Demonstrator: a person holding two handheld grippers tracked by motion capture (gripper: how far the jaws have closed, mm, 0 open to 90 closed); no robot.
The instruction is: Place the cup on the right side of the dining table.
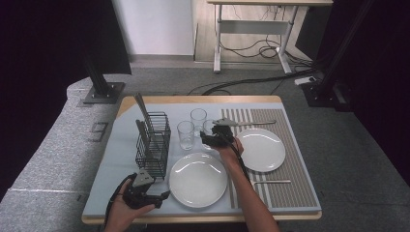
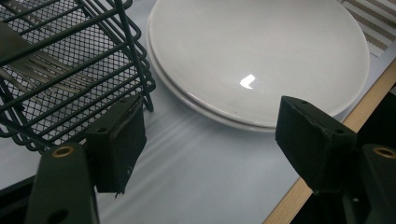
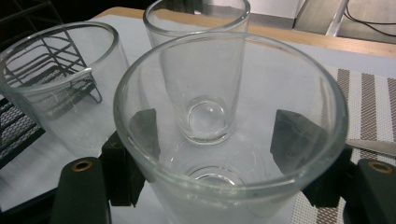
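- Right gripper (image 1: 213, 137) is up at the middle of the table with a clear drinking glass (image 3: 231, 135) sitting between its jaws. In the right gripper view you can see both black pads through the glass wall, one on each side, snug against it, so it's pinching the glass with the jaws set wide.
- That glass is the one nearest the striped placemat (image 1: 290, 188), just off its left edge, on the light blue table cover (image 1: 113, 169).
- Two more glasses are right next to it: a second glass (image 1: 185, 135) on the rack side and a third glass (image 1: 198, 119) farther back. All three are upright and bunched close together.
- Left gripper (image 1: 162, 195) is down at the near edge of the table, jaws spread with nothing between them, just bare cover under it.
- It's sitting just in front of the black wire cutlery rack (image 1: 153, 145), which has forks (image 2: 44, 70) and other cutlery standing in it.
- Near white plate (image 1: 198, 179) is just right of the rack; in the left gripper view it sits ahead of the open jaws, not touching them.
- Second white plate (image 1: 261, 149) sits on the placemat, with a knife (image 1: 271, 182) lying in front of it and another piece of cutlery (image 1: 254, 123) behind it.
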